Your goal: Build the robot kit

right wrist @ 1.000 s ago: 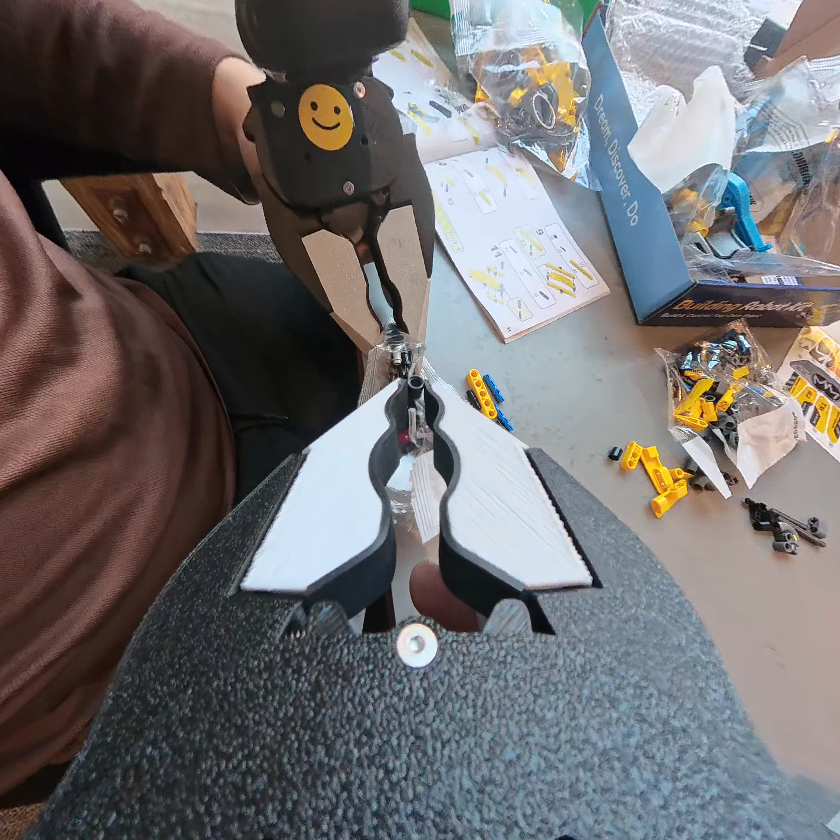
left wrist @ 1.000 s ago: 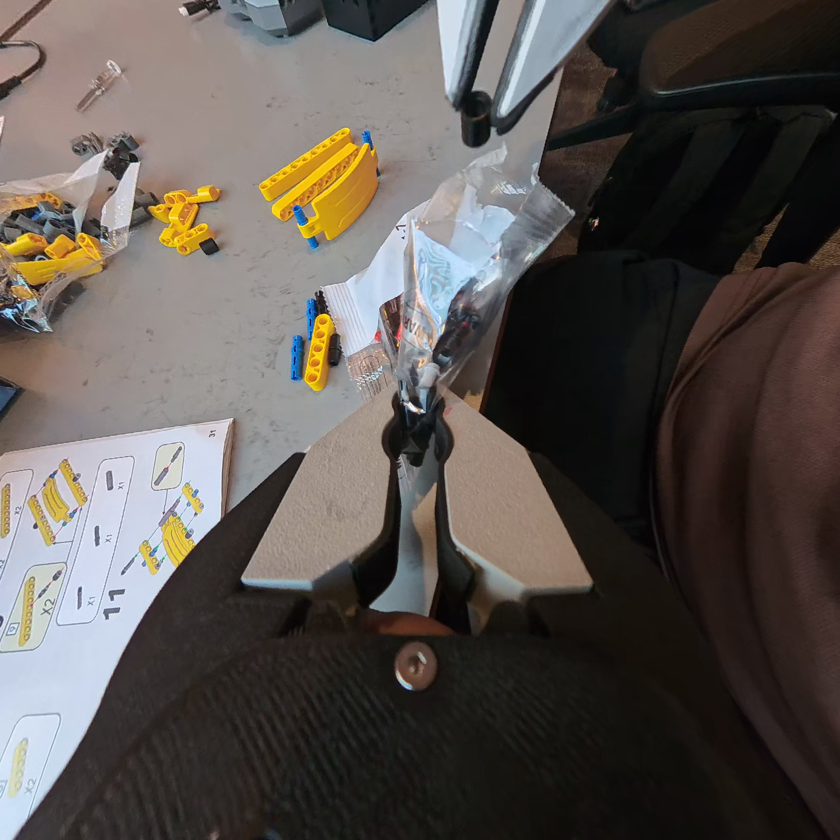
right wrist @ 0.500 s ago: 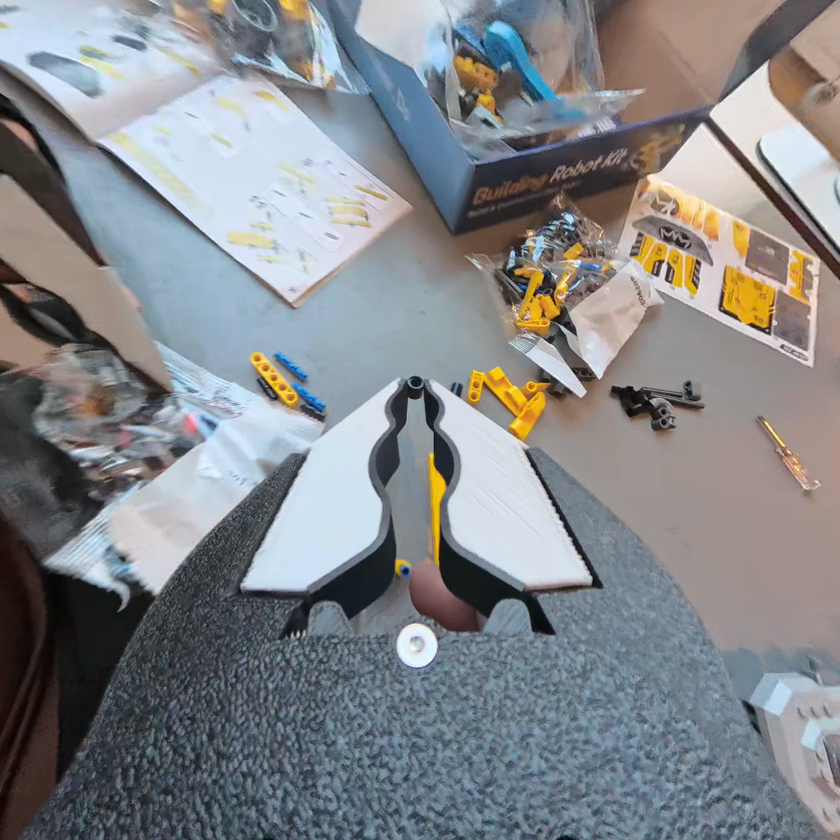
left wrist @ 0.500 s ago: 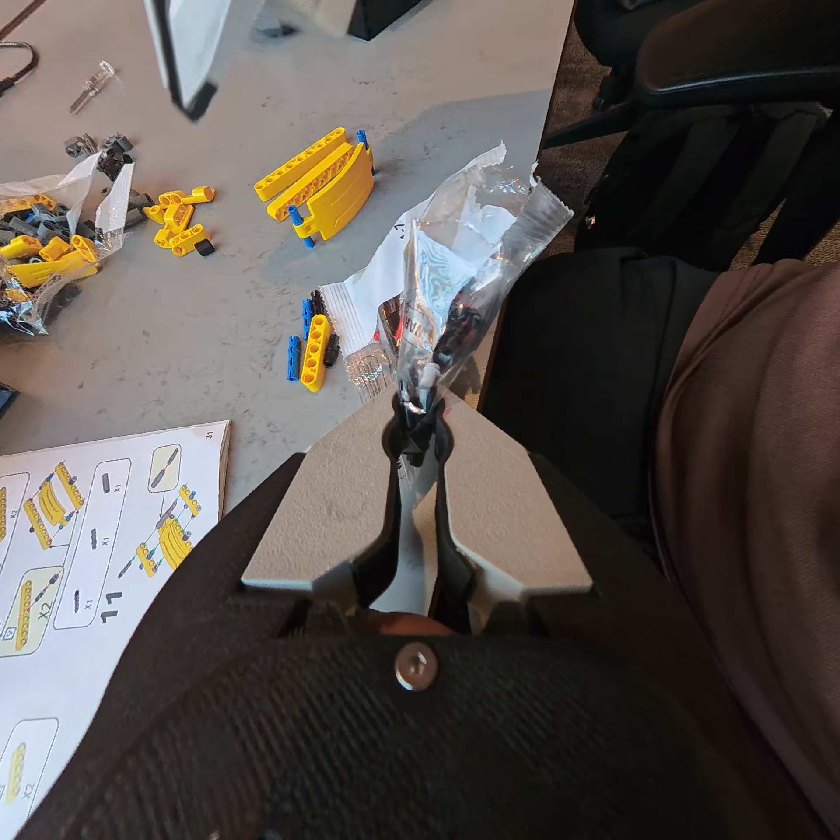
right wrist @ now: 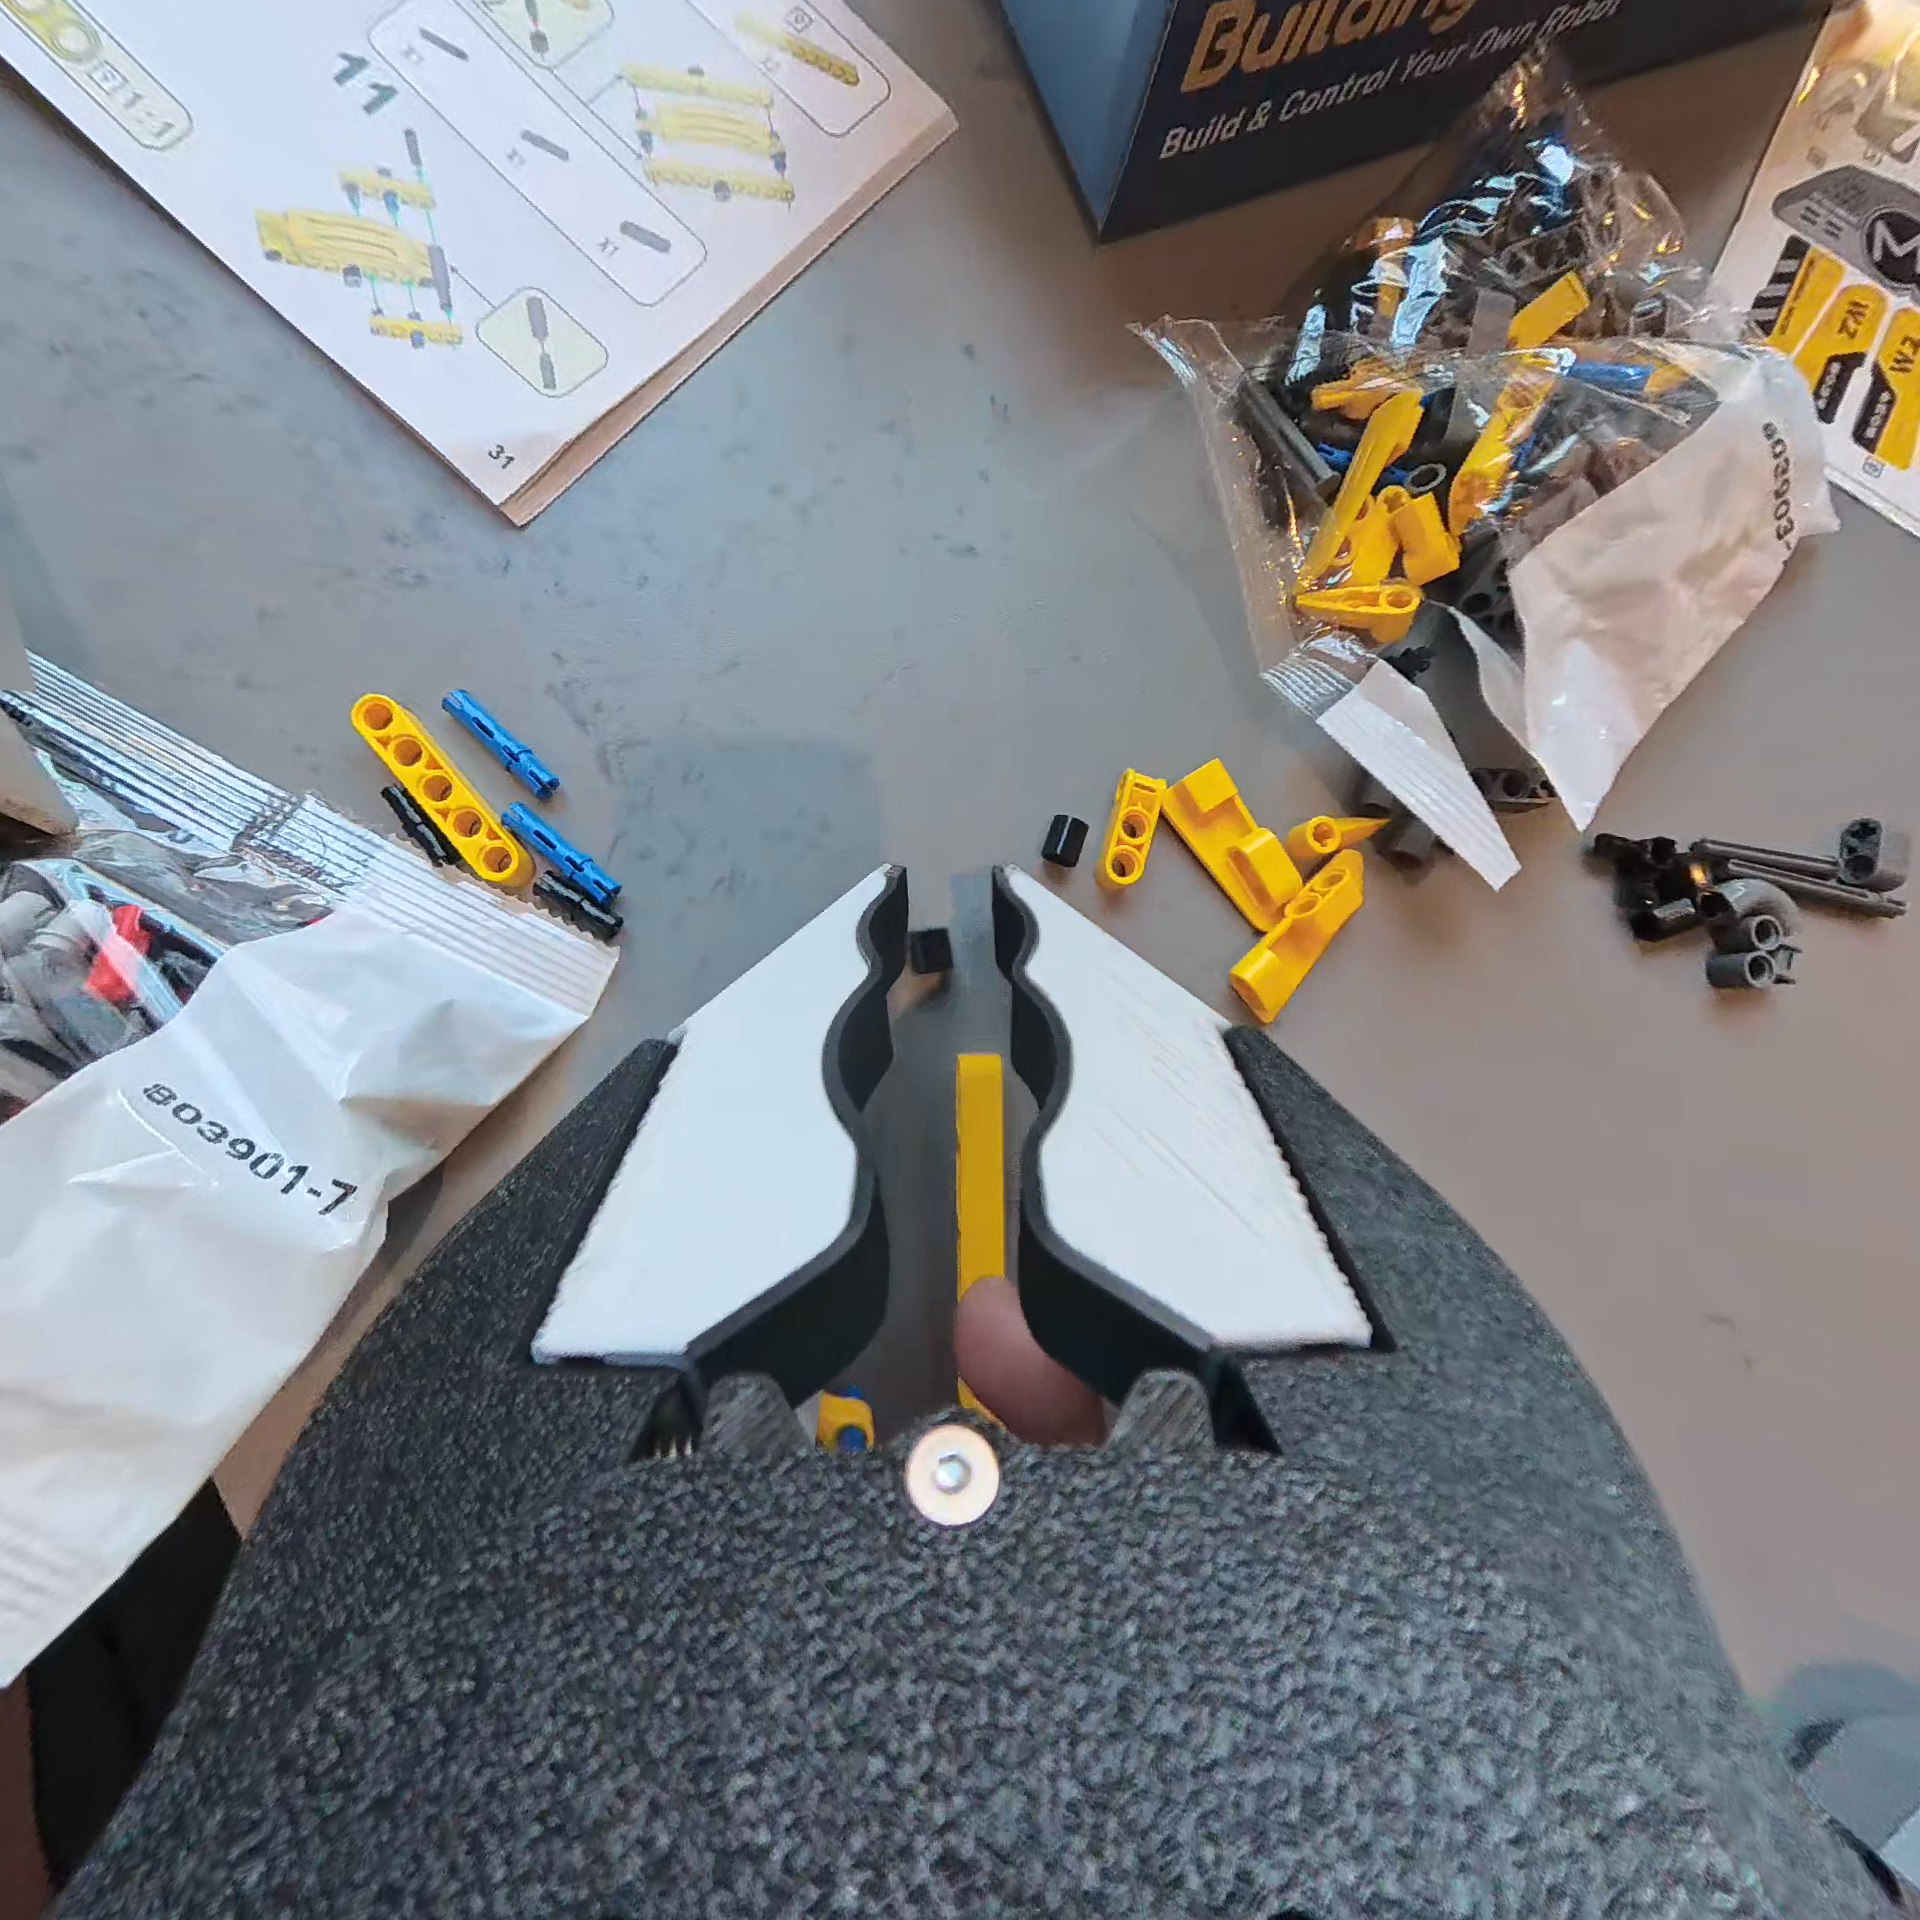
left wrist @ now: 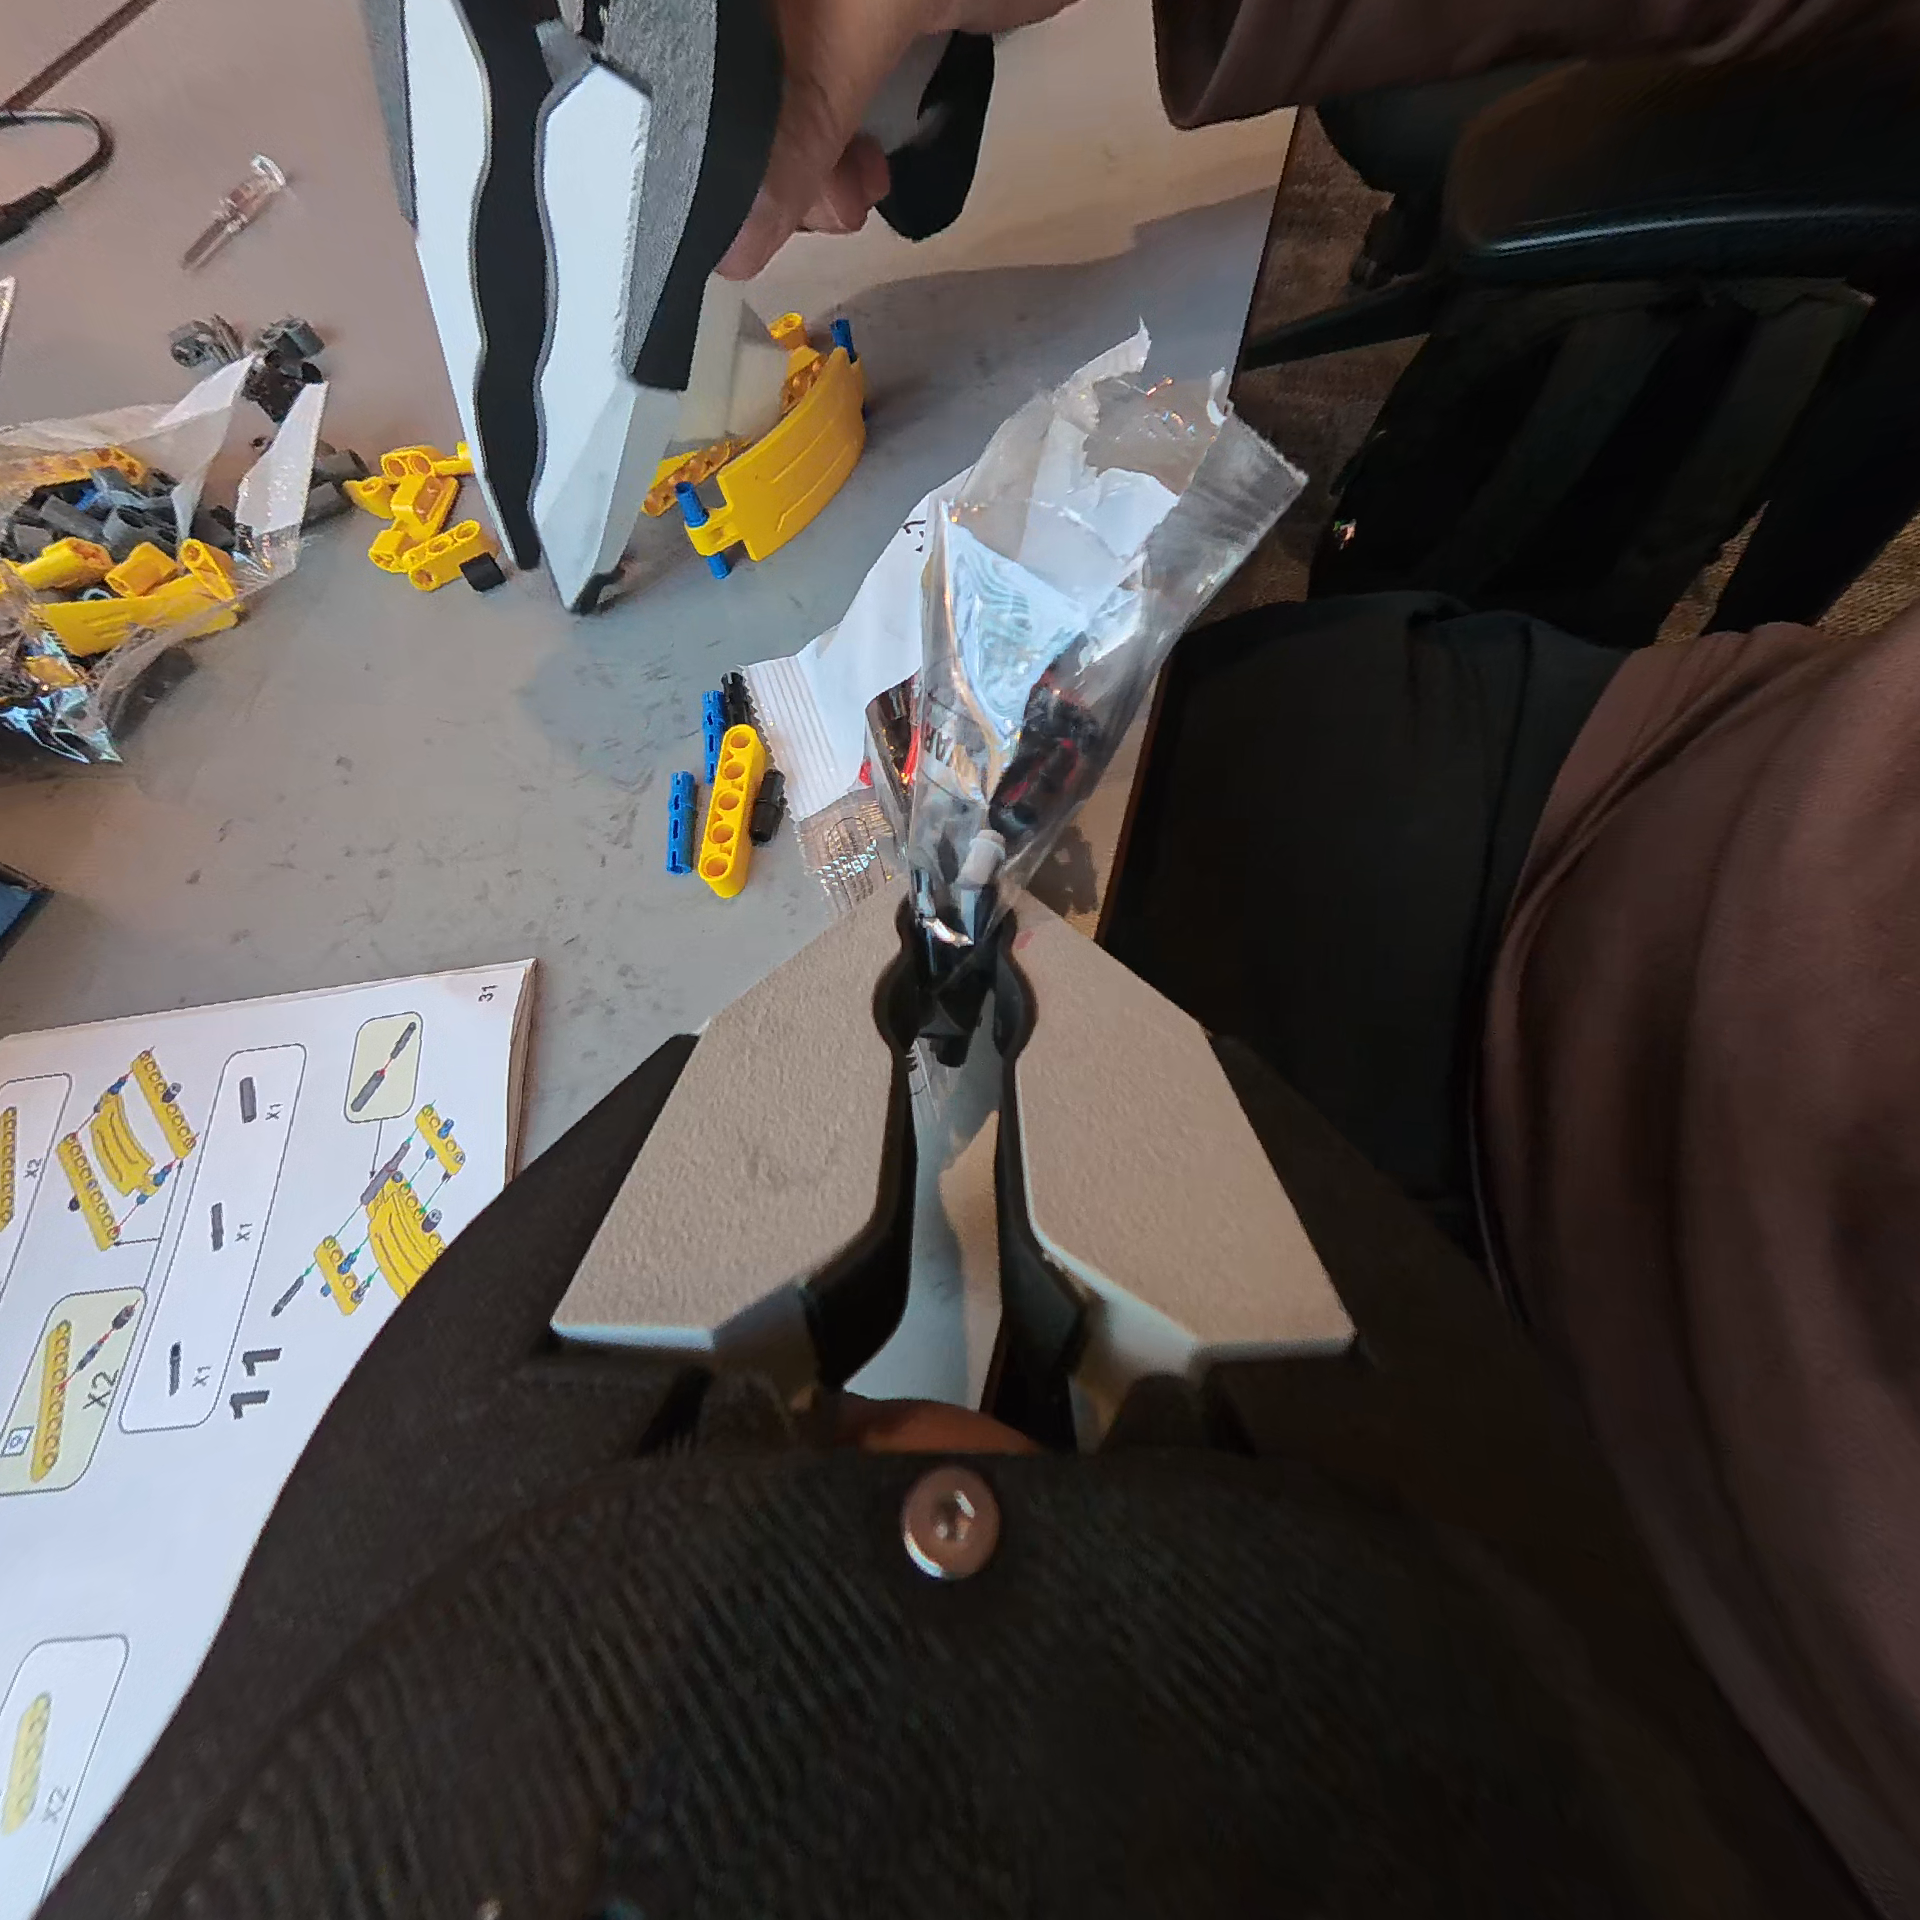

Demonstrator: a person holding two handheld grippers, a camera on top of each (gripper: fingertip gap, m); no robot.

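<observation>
your left gripper [left wrist: 951, 935] is pinched tight on the neck of a clear bag [left wrist: 1070, 582] of small dark parts, holding it upright over the near right edge of the grey table [right wrist: 831, 520]. your right gripper [right wrist: 948, 894] points down at the table with its tongs narrowly parted, and a small black sleeve [right wrist: 928, 951] sits in the gap against one finger; you cannot tell whether it rests on the table. loose yellow pieces [right wrist: 1236, 862] lie just right of the tips, and a yellow beam [right wrist: 436, 790] with blue pins lies to the left.
</observation>
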